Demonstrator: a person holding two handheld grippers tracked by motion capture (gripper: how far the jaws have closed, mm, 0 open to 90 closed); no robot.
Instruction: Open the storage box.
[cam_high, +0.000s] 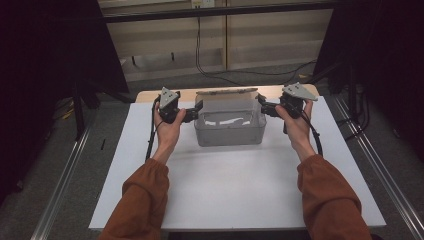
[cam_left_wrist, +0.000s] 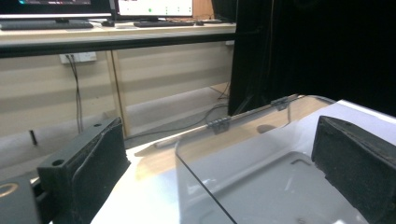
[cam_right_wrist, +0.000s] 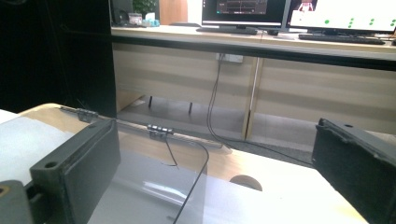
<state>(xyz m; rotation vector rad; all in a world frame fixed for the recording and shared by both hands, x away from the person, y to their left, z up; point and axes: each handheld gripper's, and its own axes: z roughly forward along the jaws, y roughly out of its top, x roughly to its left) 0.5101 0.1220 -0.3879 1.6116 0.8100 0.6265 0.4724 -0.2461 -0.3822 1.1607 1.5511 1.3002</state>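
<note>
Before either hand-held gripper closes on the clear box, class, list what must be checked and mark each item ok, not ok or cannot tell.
1. Left hand-held gripper open, jaws apart with the box's wall between them in the left gripper view: ok.
2. Right hand-held gripper open, jaws spread at the opposite end wall: ok.
3. Clear box resting flat on the white board: ok.
4. Lid swung back on its hinges, out of the jaws' way: ok.
5. Box empty: ok, nothing seen inside it.
6. Both jaws set equally deep over the rim: cannot tell.
</note>
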